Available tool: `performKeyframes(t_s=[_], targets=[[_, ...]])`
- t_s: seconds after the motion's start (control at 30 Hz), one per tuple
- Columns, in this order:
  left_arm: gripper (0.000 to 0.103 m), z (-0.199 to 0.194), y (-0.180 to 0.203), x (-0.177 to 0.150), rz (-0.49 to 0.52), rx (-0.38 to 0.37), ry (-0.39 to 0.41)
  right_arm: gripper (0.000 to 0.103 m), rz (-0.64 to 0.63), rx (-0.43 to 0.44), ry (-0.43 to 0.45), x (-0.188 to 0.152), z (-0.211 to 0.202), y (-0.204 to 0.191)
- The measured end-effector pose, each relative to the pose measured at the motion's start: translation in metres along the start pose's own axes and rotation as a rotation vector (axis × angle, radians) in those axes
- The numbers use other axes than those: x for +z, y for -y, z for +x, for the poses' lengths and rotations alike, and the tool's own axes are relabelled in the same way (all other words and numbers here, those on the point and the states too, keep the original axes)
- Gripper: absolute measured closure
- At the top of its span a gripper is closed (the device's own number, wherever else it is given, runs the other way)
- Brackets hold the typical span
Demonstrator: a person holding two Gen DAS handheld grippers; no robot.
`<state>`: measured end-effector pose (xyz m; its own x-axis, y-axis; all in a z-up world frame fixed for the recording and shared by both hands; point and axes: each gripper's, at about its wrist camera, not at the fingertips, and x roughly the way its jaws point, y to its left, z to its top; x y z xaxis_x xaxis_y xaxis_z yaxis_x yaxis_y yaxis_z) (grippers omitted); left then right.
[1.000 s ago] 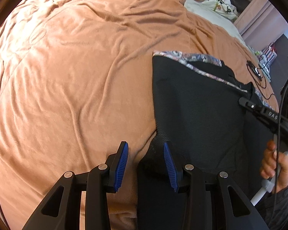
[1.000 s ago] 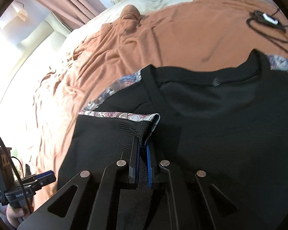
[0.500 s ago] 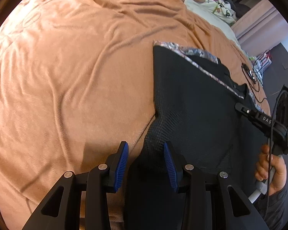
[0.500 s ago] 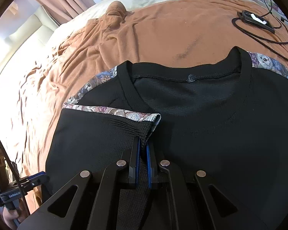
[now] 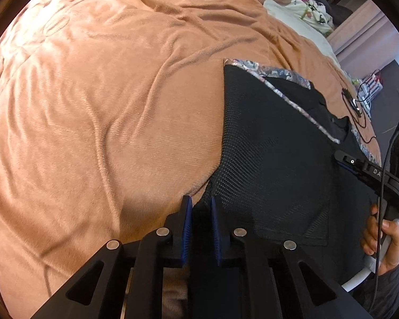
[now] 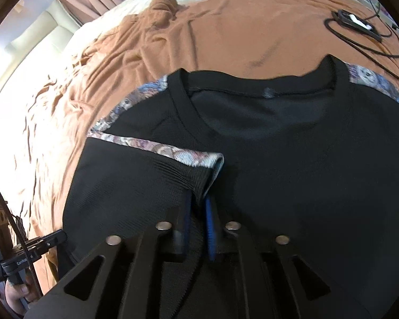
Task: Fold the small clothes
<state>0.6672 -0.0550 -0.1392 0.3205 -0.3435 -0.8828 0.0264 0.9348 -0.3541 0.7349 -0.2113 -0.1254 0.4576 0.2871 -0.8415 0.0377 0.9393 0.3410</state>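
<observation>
Because the sleeve was already laid inward, your right gripper (image 6: 198, 208) was opening, cloth loose between its pads | black shirt (image 6: 279, 159) lay flat on the bed (image 5: 106, 93) ahead of it | your left gripper (image 5: 201, 212) was closing on the side edge, likely for the next fold.

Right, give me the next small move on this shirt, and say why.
Probably draw the right claw back off the folded sleeve. Its jaws are opening with the cuff between them, and the sleeve already lies across the shirt chest. The left claw is closing on the shirt's side edge, so it could anchor the cloth on the blanket.
</observation>
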Motion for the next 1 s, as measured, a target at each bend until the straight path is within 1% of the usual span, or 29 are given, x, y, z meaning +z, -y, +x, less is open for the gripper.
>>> performKeyframes(t_s=[0.03,0.07,0.1,0.17,0.23,0.3,0.4,0.5,0.57,0.67,0.73,0.77,0.83,0.87,0.9,0.93,0.97,1.0], targets=[[0.084,-0.003,0.001,-0.001,-0.001,-0.002,0.004,0.059,0.002,0.009,0.015,0.0,-0.006,0.002],[0.078,-0.007,0.001,-0.002,-0.003,-0.003,0.009,0.036,0.004,0.02,0.035,-0.001,-0.013,0.004],[0.075,-0.012,0.002,-0.003,-0.005,-0.001,0.016,0.028,0.004,0.03,0.06,-0.002,-0.024,0.006],[0.065,-0.021,0.003,-0.007,-0.011,-0.002,0.031,0.028,0.002,0.045,0.069,-0.004,-0.036,0.009],[0.062,-0.029,0.007,-0.01,-0.012,-0.004,0.044,0.028,-0.012,0.057,0.074,-0.011,-0.052,0.011],[0.06,-0.04,0.014,-0.013,-0.007,-0.005,0.06,0.028,-0.031,0.041,0.088,-0.02,-0.068,0.013],[0.057,-0.057,0.026,-0.019,0.0,-0.007,0.09,0.028,-0.026,0.04,0.1,-0.033,-0.092,0.022],[0.048,-0.075,0.041,-0.029,0.005,0.001,0.124,0.028,-0.005,0.035,0.126,-0.048,-0.119,0.03],[0.037,-0.088,0.05,-0.036,0.006,0.004,0.15,0.028,-0.007,0.018,0.166,-0.061,-0.142,0.033],[0.026,-0.112,0.063,-0.051,-0.008,-0.024,0.197,0.028,-0.033,0.01,0.187,-0.078,-0.17,0.033],[0.024,-0.123,0.073,-0.059,-0.002,-0.029,0.216,0.028,-0.051,-0.01,0.213,-0.092,-0.191,0.033],[0.024,-0.13,0.078,-0.065,0.005,-0.032,0.227,0.028,-0.061,-0.006,0.219,-0.099,-0.201,0.034],[0.022,-0.143,0.088,-0.076,0.024,-0.026,0.244,0.028,-0.074,0.005,0.206,-0.114,-0.217,0.034],[0.02,-0.15,0.092,-0.082,0.033,-0.021,0.251,0.028,-0.085,0.007,0.192,-0.121,-0.225,0.033],[0.018,-0.157,0.098,-0.089,0.043,-0.021,0.261,0.025,-0.096,0.014,0.177,-0.128,-0.231,0.031],[0.012,-0.162,0.102,-0.095,0.05,-0.021,0.27,0.022,-0.1,0.018,0.167,-0.133,-0.238,0.031],[0.005,-0.168,0.106,-0.101,0.057,-0.023,0.281,0.016,-0.102,0.014,0.163,-0.141,-0.248,0.029],[0.002,-0.174,0.11,-0.108,0.063,-0.024,0.293,0.013,-0.11,0.007,0.17,-0.146,-0.26,0.029]])
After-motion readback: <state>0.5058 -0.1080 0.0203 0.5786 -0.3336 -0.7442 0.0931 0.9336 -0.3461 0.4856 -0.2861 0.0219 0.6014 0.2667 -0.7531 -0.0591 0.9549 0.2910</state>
